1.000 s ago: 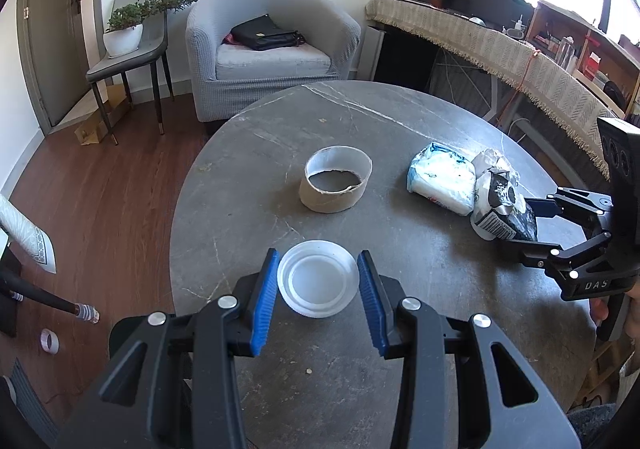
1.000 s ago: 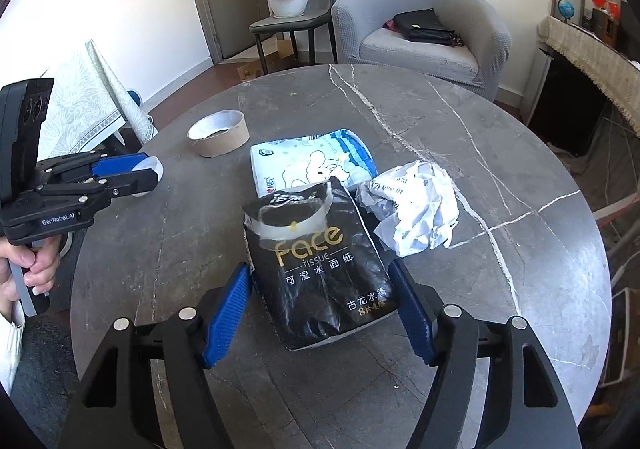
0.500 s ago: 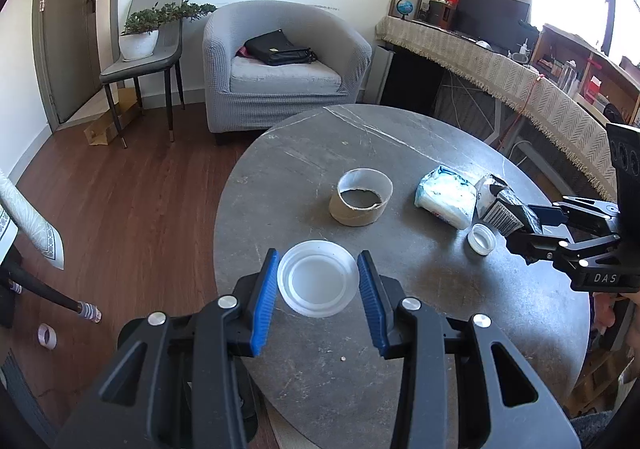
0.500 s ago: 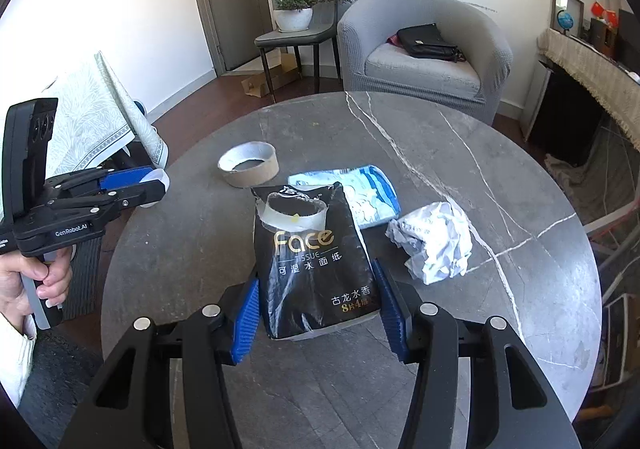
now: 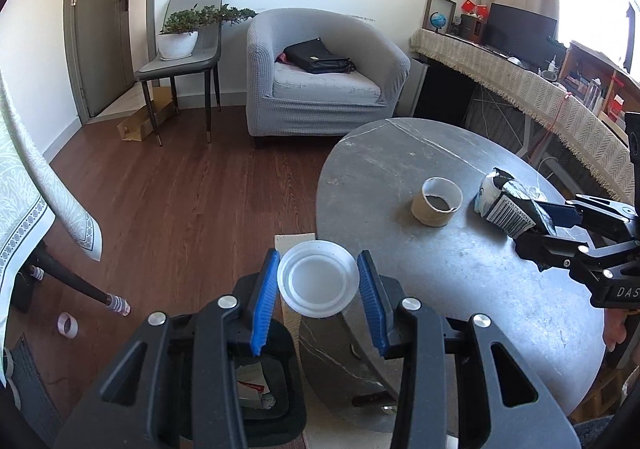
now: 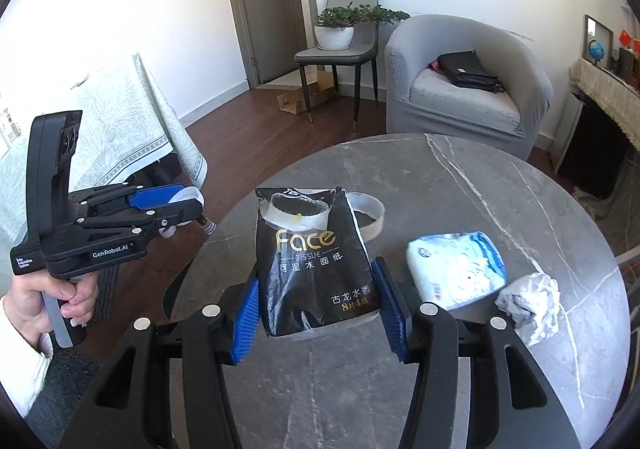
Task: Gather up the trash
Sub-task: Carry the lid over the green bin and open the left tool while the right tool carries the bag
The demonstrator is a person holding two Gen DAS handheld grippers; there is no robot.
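The left claw [image 5: 318, 285] is clenched on a white lid [image 5: 318, 284], held past the surface's [image 5: 460, 273] 9 o'clock edge above a black bin [image 5: 276, 401] on the floor. The right claw [image 6: 320, 309], its jaws lately closing, grips a black tissue pack [image 6: 316, 261] clear of the surface. A tape roll [image 5: 437, 201], blue pack [image 6: 456, 273] and crumpled paper [image 6: 530, 303] lie there.

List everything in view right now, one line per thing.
plastic lid: 1, white, in left gripper
tissue pack: 1, black, in right gripper
tape roll: 1, tan, on table
wet-wipe pack: 1, blue-white, on table
crumpled paper: 1, white, table's right
bin: 1, black, floor beside table
armchair: 1, grey, with black bag
chair: 1, grey, holds potted plant
hand: 1, holding left gripper
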